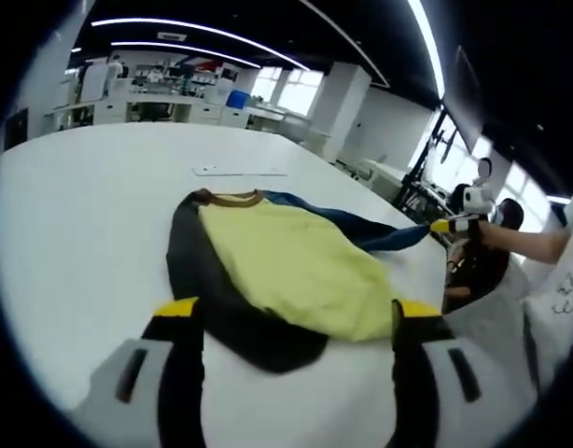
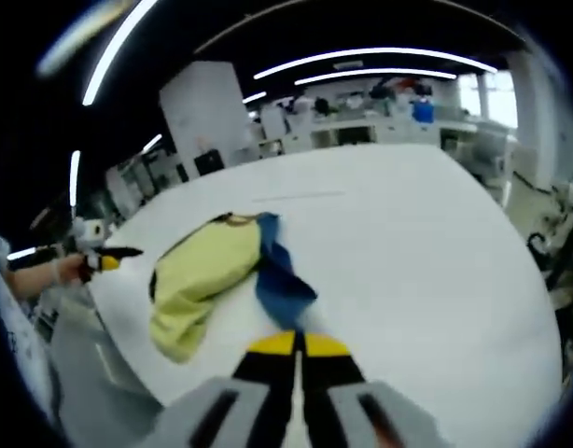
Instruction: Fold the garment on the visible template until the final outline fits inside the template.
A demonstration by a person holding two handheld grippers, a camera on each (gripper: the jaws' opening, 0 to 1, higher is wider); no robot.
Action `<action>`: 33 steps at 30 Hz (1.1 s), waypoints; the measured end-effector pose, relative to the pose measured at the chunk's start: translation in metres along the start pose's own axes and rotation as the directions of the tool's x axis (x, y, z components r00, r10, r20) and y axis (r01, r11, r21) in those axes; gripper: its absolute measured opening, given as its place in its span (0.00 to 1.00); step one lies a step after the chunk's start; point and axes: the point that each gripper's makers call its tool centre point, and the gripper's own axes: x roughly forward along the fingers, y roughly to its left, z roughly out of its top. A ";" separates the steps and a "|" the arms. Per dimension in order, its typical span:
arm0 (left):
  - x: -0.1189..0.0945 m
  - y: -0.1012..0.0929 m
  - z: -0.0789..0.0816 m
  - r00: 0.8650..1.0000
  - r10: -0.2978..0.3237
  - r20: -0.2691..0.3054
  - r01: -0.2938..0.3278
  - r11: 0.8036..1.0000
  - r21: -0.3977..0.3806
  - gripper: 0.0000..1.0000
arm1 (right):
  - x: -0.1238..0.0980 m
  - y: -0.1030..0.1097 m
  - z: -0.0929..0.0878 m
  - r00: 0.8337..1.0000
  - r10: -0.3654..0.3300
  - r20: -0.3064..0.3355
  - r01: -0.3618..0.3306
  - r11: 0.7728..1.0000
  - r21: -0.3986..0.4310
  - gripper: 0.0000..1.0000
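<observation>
template outline on the table (image 1: 72,243) too faint to tell, far benches (image 1: 146,98) blurred

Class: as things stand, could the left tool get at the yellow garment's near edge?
Probably yes. The left tool stands open with the garment's near edge lying between its jaws on the white table, nothing in between.

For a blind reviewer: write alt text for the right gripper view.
The right gripper, jaws shut on a blue sleeve, pulls it out from a yellow garment on a white table. The left gripper shows at the left edge.
</observation>
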 end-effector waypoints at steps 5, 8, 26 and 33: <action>0.000 0.000 -0.002 1.000 0.006 -0.002 -0.006 1.000 -0.005 0.80 | -0.005 -0.020 0.002 1.000 -0.024 -0.013 0.025 0.999 0.044 0.00; 0.000 0.000 -0.003 1.000 0.008 -0.001 -0.008 1.000 -0.009 0.80 | -0.009 -0.030 0.002 0.998 -0.049 -0.027 0.051 0.997 0.060 0.00; -0.003 0.009 -0.009 0.999 0.039 0.002 -0.039 0.998 -0.039 0.80 | -0.002 -0.085 0.005 0.983 -0.138 -0.118 0.156 0.973 0.169 0.00; -0.004 0.012 -0.015 0.999 0.053 -0.009 -0.053 0.997 -0.052 0.79 | 0.004 -0.126 0.015 0.975 -0.183 -0.130 0.207 0.957 0.205 0.00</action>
